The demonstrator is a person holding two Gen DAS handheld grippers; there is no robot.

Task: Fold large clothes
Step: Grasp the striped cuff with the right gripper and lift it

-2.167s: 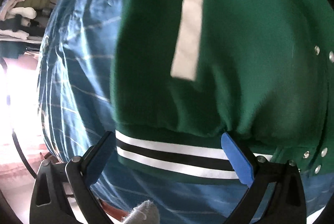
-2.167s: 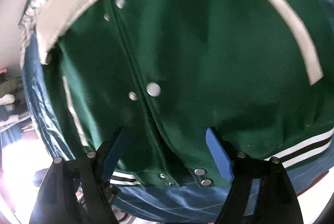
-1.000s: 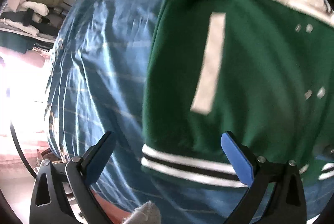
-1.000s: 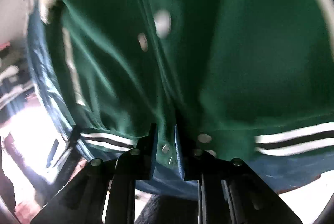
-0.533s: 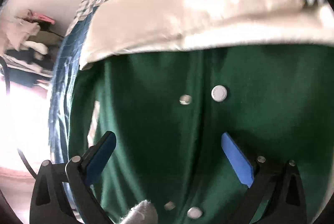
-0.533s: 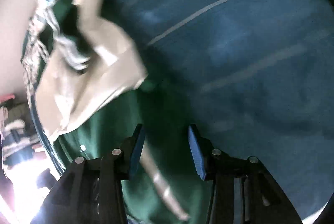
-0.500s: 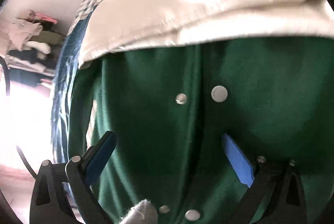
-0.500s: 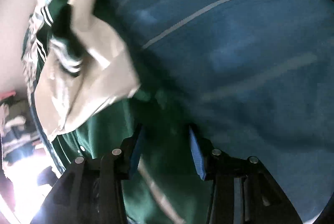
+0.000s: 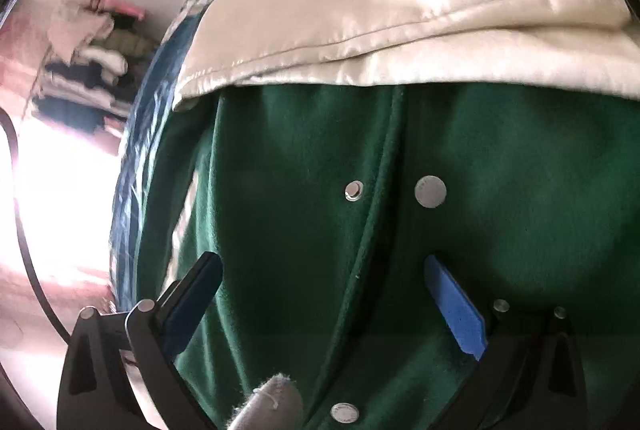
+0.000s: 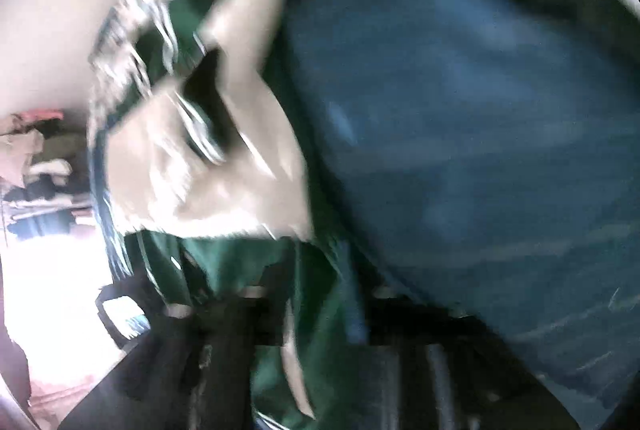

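Blue striped bedcover (image 9: 132,165) underneath, with a pale wall and a shelf of stacked clothes (image 9: 84,69) off at the left of both views.

Left view, sharp: green jacket (image 9: 304,230) spread flat on the bedcover near its left edge, cream sleeve (image 9: 400,29) lying across the upper part, snap placket running down the middle with metal snaps (image 9: 430,191) on either side. Left gripper (image 9: 320,282) hovering over the placket, jaws spread wide, blue pads clear of the cloth, nothing between them but the jacket below. Grey gloved fingertip (image 9: 272,406) poking in at the bottom edge. Black cable (image 9: 28,250) curving along the left rim.

Right view, heavily blurred: jacket's right edge and shoulder, cream sleeve folded over with striped cuff showing, plus a broad stretch of bare bedcover to the right, none of which appears on the left camera. Right gripper (image 10: 320,314) a dark smear at the bottom, jaws opening, green cloth under the gap; contact with the pads not discernible.

No readable writing or labels anywhere.
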